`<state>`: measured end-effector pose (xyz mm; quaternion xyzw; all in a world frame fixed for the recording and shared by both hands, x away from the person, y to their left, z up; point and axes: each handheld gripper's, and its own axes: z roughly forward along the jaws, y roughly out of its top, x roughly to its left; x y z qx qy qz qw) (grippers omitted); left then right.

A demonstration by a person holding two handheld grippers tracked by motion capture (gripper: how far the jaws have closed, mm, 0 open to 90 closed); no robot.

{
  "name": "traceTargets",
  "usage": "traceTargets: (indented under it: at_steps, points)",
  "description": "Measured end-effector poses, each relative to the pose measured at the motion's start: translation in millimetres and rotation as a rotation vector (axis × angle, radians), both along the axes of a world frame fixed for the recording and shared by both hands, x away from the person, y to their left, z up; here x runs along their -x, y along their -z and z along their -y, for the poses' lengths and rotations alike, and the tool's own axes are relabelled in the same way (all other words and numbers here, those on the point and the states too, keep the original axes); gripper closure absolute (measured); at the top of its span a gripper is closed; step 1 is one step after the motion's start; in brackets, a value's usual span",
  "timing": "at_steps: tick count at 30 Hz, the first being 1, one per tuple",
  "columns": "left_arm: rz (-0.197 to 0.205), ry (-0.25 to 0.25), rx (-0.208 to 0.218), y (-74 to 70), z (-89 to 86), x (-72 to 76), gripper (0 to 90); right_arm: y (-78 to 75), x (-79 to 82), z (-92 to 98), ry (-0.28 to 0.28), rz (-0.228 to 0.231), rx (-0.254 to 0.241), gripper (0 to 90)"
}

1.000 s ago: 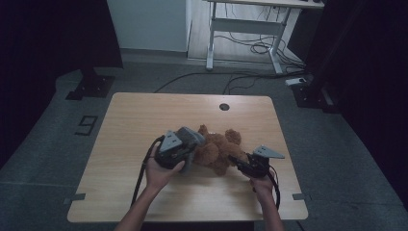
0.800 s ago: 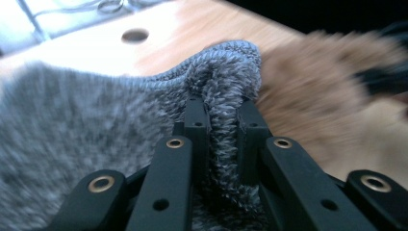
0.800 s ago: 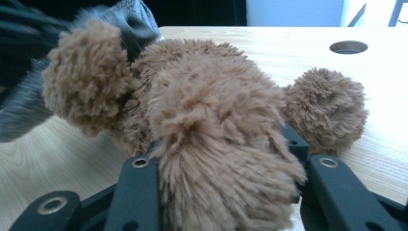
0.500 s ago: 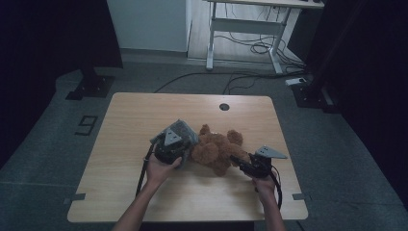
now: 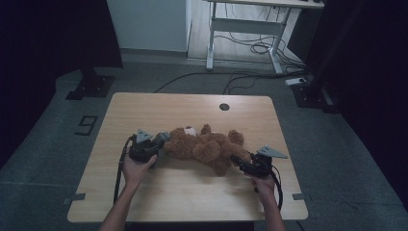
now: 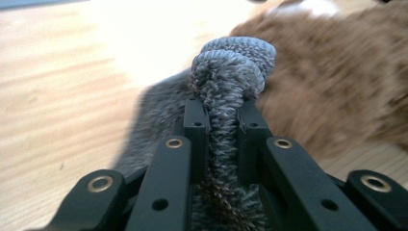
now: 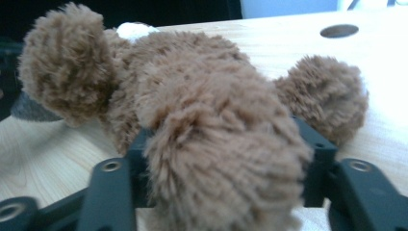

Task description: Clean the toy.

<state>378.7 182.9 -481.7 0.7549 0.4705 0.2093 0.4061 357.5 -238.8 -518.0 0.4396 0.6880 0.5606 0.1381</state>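
A brown teddy bear (image 5: 207, 147) lies stretched across the wooden table (image 5: 192, 108). Its head points left and its legs right. My left gripper (image 5: 162, 141) sits low at the bear's head, shut on a strip of grey knitted cloth (image 6: 231, 62) that bunches above the jaws (image 6: 222, 108). My right gripper (image 5: 236, 160) is at the bear's near leg (image 7: 216, 159). Its jaws have just been opening. The fluffy leg still lies between them (image 7: 223, 139), uncompressed, so the gripper reads as open.
A round cable hole (image 5: 223, 107) sits near the table's far edge. Beyond the table stand a white desk frame (image 5: 245, 29) and loose cables (image 5: 250, 48) on the floor. Bare wood lies in front of the bear and to the left of my left hand.
My left hand has moved left and down with the grey cloth, from over the bear to the table by its head. The bear now lies longer and uncovered. My right hand stayed put.
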Motion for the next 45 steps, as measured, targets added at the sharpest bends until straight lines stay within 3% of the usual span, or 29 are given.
traceTargets:
  at_steps: [1, 2, 6, 10, 14, 19, 23, 27, 31, 34, 37, 40, 42, 45]
  points:
    - [-0.011, 0.007, 0.006, 3.4, -0.8, -1.0, 78.3, 0.0, 0.0, 0.0, 0.0, 0.0, 0.0, 39.9]
    - [-0.03, 0.036, 0.037, 9.8, 0.8, -2.2, 78.3, 2.5, -2.2, 0.4, 0.016, -0.026, -0.015, 38.2]
    - [-0.035, 0.078, 0.07, 15.1, 7.8, -1.1, 78.6, 7.5, -5.8, -0.2, 0.006, -0.072, -0.029, 39.5]
    - [-0.038, 0.142, 0.103, 15.0, 16.4, 7.2, 79.2, 13.4, -9.0, -4.9, -0.017, -0.1, -0.011, 50.4]
    - [-0.025, 0.184, 0.093, 13.8, 21.3, 25.5, 79.2, 12.9, -7.4, -11.2, -0.056, -0.073, -0.003, 56.0]
    - [-0.024, 0.223, 0.118, 12.3, 13.5, 41.2, 79.2, 10.8, -5.9, -11.3, -0.08, -0.059, -0.009, 57.0]
    - [0.015, 0.202, 0.146, -2.4, 0.5, 44.3, 78.8, 10.1, -6.4, -9.3, -0.079, -0.048, -0.008, 56.8]
    - [0.095, 0.204, 0.176, -32.2, 0.5, 47.6, 77.9, 10.3, -7.0, -7.1, -0.066, -0.041, -0.007, 56.0]
    - [0.148, 0.246, 0.146, -61.6, 24.7, 43.1, 77.9, 10.8, -7.3, -7.5, -0.061, -0.042, -0.013, 55.9]
    - [0.135, 0.277, 0.136, -69.7, 52.6, 29.2, 78.1, 10.5, -6.9, -7.4, -0.061, -0.041, -0.01, 55.8]
    - [0.096, 0.281, 0.12, -62.6, 79.9, 10.8, 78.4, 10.3, -6.7, -6.7, -0.061, -0.041, -0.01, 55.8]
    - [0.042, 0.265, 0.097, -43.6, 98.5, -5.2, 79.3, 10.5, -7.0, -5.4, -0.059, -0.04, -0.014, 55.8]
    - [0.005, 0.232, 0.044, -24.9, 105.5, -12.7, 79.6, 10.4, -7.0, -5.0, -0.059, -0.04, -0.015, 55.8]
    - [-0.008, 0.205, 0.06, -12.1, 101.6, -13.9, 80.7, 10.1, -6.9, -4.2, -0.059, -0.039, -0.017, 55.7]
